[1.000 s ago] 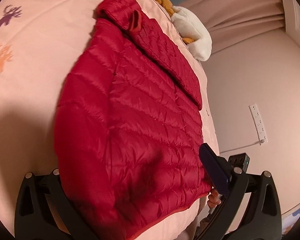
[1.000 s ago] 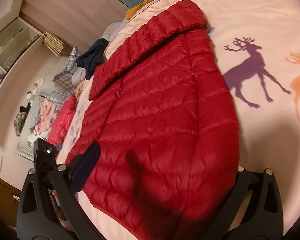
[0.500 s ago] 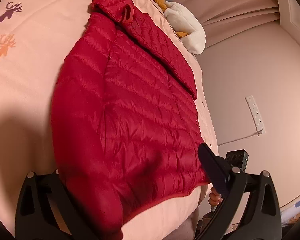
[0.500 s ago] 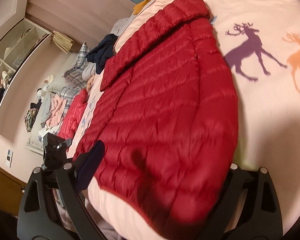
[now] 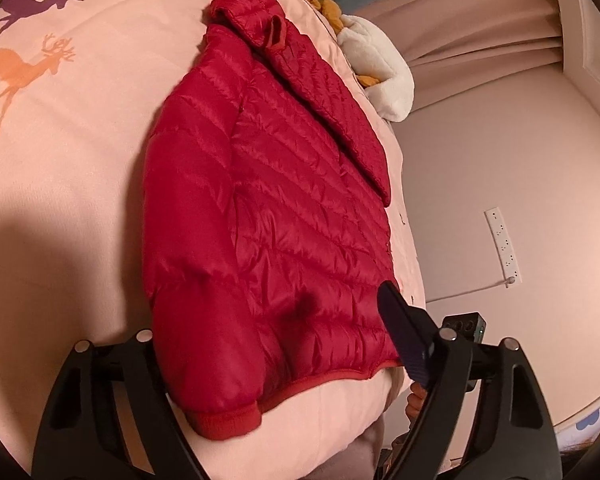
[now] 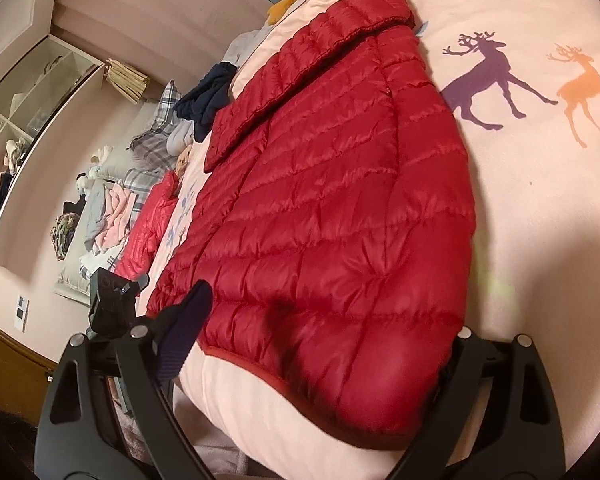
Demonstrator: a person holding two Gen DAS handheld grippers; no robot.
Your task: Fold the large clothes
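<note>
A red quilted puffer jacket [image 5: 284, 208] lies flat on the pink deer-print bedsheet [image 5: 72, 128], collar far, hem at the bed's near edge. My left gripper [image 5: 276, 320] straddles the hem's left corner and its jaws are closing. Its right finger [image 5: 400, 332] rests over the hem, while the sleeve cuff [image 5: 228, 420] hides the left one. My right gripper [image 6: 328, 316] straddles the jacket [image 6: 332, 200] at the hem's right corner, jaws closing too. Its left finger [image 6: 188, 320] shows and the right one is hidden behind the fabric. Neither pair of pads visibly presses the cloth.
A white and orange plush toy [image 5: 380, 76] lies past the collar. Piled clothes [image 6: 112, 216] and a dark garment [image 6: 208, 100] sit left of the bed below an open shelf [image 6: 24, 120]. A power strip [image 5: 504, 248] hangs on the wall. A hand [image 5: 416, 400] shows below the bed edge.
Both grippers have drawn back toward the bed's near edge. The jacket's hem and a sleeve cuff now show between the fingers, and the bed's front side has come into view.
</note>
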